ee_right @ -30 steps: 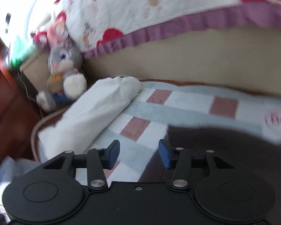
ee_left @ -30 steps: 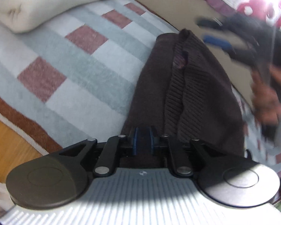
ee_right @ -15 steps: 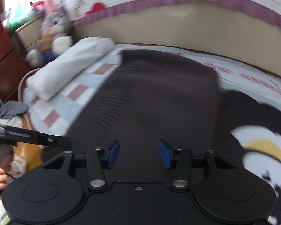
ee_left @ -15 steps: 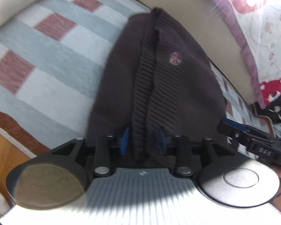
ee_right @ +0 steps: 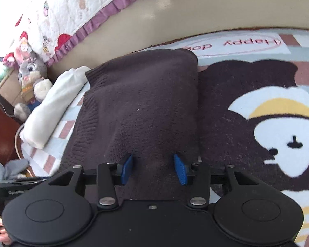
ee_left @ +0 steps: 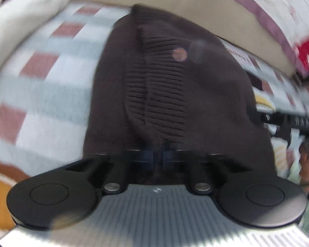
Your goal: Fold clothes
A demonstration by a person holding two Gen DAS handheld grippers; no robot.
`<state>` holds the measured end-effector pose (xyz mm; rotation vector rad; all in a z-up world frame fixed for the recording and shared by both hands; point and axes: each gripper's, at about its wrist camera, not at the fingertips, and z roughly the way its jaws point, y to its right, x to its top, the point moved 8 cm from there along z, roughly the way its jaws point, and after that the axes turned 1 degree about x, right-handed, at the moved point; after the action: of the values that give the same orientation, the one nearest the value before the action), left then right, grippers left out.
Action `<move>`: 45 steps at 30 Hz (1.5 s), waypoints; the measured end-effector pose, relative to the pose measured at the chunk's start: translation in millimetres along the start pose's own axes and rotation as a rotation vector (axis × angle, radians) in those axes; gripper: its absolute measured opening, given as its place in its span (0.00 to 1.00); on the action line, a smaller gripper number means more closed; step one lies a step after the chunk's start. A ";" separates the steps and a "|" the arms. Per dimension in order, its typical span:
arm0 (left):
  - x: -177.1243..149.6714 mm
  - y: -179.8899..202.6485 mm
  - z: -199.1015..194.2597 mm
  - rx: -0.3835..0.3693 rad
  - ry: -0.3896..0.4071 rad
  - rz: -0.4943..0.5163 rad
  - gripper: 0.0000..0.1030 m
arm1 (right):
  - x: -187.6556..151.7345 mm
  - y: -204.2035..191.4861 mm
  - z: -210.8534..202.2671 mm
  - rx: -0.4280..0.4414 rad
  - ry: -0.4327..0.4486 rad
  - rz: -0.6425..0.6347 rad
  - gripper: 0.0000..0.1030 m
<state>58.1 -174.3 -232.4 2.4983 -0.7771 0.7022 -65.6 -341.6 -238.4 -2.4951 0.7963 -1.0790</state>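
Observation:
A dark brown knit sweater [ee_left: 175, 86] lies folded on the checked bed cover [ee_left: 41, 82], its ribbed hem running toward my left gripper [ee_left: 157, 158]. The view is blurred, but the blue pads stand almost together with the hem's end pinched between them. In the right wrist view the same sweater [ee_right: 146, 103] spreads ahead, and my right gripper [ee_right: 153, 168] is open, its blue pads wide apart over the sweater's near edge. The right gripper's dark body [ee_left: 290, 121] shows at the sweater's right side in the left wrist view.
A white rolled pillow [ee_right: 51, 107] lies left of the sweater, with a plush rabbit [ee_right: 31, 78] behind it. A beige headboard [ee_right: 195, 16] and a purple-frilled quilt [ee_right: 72, 10] bound the far side. A cartoon dog print [ee_right: 278, 133] covers the bed to the right.
My left gripper's pads, open around the ribbed hem half a second ago, have come together on it. The right gripper has dropped closer to the sweater's near edge, still open.

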 end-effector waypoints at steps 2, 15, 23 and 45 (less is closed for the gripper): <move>13.0 3.2 -21.2 0.098 0.103 0.065 0.06 | -2.0 2.8 -5.2 0.001 0.006 0.015 0.50; -5.8 -54.2 -20.5 0.182 -0.033 -0.152 0.06 | -2.5 -12.8 -5.0 -0.044 -0.012 -0.093 0.54; -13.2 -58.7 -17.8 0.197 -0.068 -0.170 0.06 | 25.5 -32.1 3.9 -0.111 0.064 -0.272 0.55; 89.6 -22.8 -45.2 -0.058 0.101 0.119 0.24 | 38.0 -65.6 41.7 -0.112 -0.068 -0.450 0.60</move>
<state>121.0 -168.8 -151.1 2.3602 -0.9019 0.8285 10.8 -309.5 -213.4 -2.8718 0.2832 -1.0982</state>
